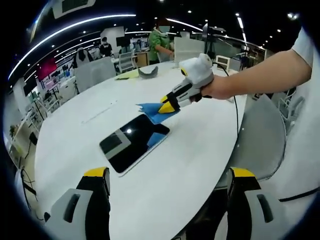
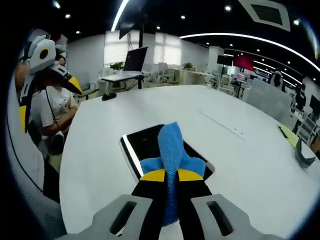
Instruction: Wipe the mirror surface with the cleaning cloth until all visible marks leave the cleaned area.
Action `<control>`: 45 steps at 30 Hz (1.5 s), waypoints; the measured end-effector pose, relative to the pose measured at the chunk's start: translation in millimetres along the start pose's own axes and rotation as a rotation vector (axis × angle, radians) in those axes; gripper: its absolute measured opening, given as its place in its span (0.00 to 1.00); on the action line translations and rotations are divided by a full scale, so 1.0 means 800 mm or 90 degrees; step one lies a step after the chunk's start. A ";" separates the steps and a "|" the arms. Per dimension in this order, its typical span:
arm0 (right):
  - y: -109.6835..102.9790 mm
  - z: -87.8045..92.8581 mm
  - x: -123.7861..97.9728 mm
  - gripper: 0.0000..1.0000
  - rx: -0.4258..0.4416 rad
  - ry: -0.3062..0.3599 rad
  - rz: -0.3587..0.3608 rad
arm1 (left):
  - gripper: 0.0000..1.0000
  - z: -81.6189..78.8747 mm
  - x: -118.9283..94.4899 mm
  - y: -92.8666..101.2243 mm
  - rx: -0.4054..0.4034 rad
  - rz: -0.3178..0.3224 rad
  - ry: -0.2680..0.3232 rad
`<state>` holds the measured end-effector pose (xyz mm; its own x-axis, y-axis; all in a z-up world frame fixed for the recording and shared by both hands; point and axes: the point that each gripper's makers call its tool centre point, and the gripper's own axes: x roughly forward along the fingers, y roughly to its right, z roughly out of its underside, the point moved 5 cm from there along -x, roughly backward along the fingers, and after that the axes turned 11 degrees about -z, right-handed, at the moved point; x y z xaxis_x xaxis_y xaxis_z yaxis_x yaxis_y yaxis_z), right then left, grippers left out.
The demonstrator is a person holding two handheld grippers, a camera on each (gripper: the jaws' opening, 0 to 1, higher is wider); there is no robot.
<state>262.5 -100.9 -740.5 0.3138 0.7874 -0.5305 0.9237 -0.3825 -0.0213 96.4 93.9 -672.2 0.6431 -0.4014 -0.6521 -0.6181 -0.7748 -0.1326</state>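
Now the right gripper (image 2: 170, 176) has its fingers closed on the blue cloth (image 2: 172, 145), just above the mirror (image 1: 132, 142) lying flat on the white desk (image 1: 200, 165). Left gripper (image 1: 167, 187) fingers are spread open, holding nothing.

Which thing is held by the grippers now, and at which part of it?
The right gripper is shut on the blue cloth, pinching its near bunched end above the mirror. The left gripper is open, holding nothing.
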 end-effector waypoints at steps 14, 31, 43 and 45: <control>0.036 0.020 -0.040 0.02 0.006 -0.013 0.032 | 0.99 -0.008 0.005 0.004 0.007 -0.007 -0.004; 0.066 0.046 -0.077 0.02 0.015 -0.021 0.067 | 0.99 -0.013 0.014 0.013 0.020 0.001 -0.014; 0.081 0.086 -0.068 0.02 0.054 -0.037 0.062 | 0.99 -0.014 0.018 0.013 0.019 -0.007 -0.030; 0.084 0.095 -0.066 0.02 0.063 -0.043 0.060 | 0.99 -0.011 0.020 0.013 0.017 -0.007 -0.038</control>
<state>291.1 -204.7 -778.0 0.3792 0.7129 -0.5899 0.8636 -0.5016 -0.0510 104.5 75.3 -677.3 0.6226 -0.3630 -0.6933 -0.6234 -0.7655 -0.1590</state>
